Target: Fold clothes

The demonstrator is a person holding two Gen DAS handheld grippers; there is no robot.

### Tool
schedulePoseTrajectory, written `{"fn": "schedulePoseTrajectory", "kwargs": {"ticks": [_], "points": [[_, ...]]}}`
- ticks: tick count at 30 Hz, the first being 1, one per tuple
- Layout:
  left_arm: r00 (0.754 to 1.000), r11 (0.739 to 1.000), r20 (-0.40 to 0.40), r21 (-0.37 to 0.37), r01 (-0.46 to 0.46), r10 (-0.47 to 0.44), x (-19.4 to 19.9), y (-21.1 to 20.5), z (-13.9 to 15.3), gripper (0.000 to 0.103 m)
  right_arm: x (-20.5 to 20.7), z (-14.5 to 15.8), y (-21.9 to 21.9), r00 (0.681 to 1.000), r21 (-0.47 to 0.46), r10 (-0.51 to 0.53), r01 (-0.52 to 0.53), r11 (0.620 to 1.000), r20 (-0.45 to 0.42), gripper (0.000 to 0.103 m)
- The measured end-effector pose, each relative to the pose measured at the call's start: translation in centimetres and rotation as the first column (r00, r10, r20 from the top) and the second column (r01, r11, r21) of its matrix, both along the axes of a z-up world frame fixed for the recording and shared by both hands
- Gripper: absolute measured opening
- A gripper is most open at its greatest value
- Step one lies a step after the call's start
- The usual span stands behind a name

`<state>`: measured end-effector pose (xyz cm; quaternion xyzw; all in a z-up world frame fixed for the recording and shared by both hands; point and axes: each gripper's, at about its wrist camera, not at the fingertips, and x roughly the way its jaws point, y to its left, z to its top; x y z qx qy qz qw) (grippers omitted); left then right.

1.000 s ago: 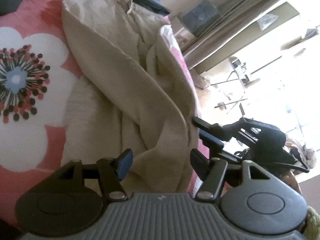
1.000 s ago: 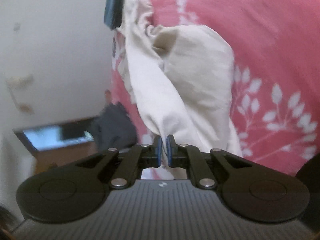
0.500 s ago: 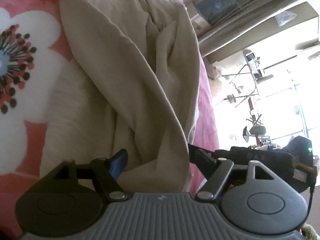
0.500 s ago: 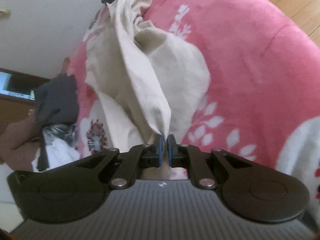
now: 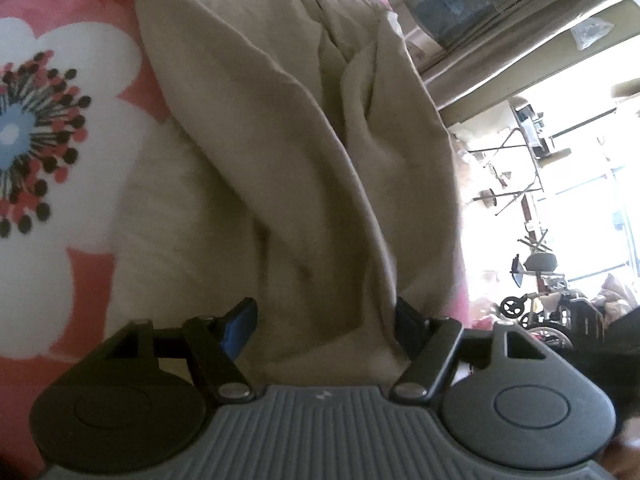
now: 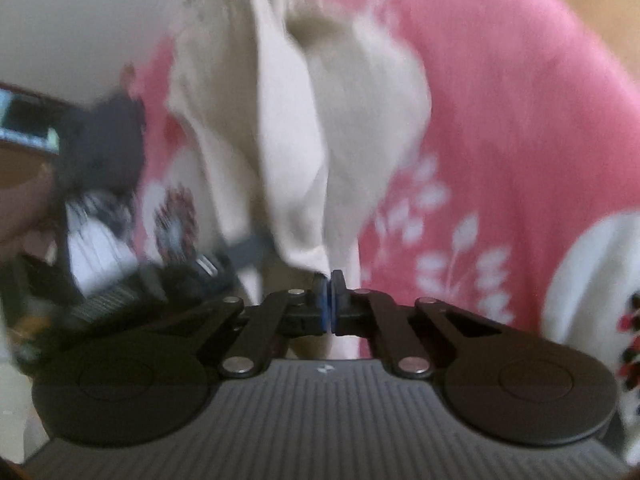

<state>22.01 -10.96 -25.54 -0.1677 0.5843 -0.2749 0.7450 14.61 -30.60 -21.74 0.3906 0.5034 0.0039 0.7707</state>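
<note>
Pink floral blanket underneath, white flower with blue centre at left. Curtain upper right, bright window beyond, wheeled frame near it. Dark bundle, possibly clothing, beside blanket edge; blurred.

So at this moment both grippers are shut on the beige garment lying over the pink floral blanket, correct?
Not quite. Only the right gripper is shut on the beige garment; the right wrist view shows its pads pinching an edge of the cloth. The left gripper is open: the left wrist view shows its fingers spread wide with the fabric between them, unclamped. The garment does lie over the pink floral blanket.
</note>
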Motion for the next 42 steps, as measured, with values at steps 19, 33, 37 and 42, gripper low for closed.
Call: {"fn": "schedulePoseTrajectory", "kwargs": {"ticks": [19, 33, 37, 42], "points": [[0.993, 0.974, -0.068, 0.203, 0.105, -0.093, -1.1, -5.5, 0.1, 0.023, -3.8, -3.5, -8.8, 0.963, 0.003, -0.268, 0.268, 0.964, 0.025, 0.0], [0.882, 0.345, 0.234, 0.935, -0.088, -0.409, 7.0, -4.7, 11.1, 0.009, -4.5, -8.9, -13.8, 0.939, 0.178, -0.335, 0.345, 0.922, -0.084, 0.0], [0.904, 0.151, 0.139, 0.985, -0.084, -0.404, 10.8, -0.9, 6.9, 0.024, -3.0, -8.2, -14.2, 0.95, 0.141, -0.286, 0.302, 0.943, -0.123, 0.0], [0.99, 0.367, -0.075, 0.923, 0.115, -0.122, 13.4, 3.2, 4.5, 0.051, -1.3, -6.8, -13.0, 0.972, 0.042, -0.178, 0.187, 0.982, -0.155, 0.0]]}}
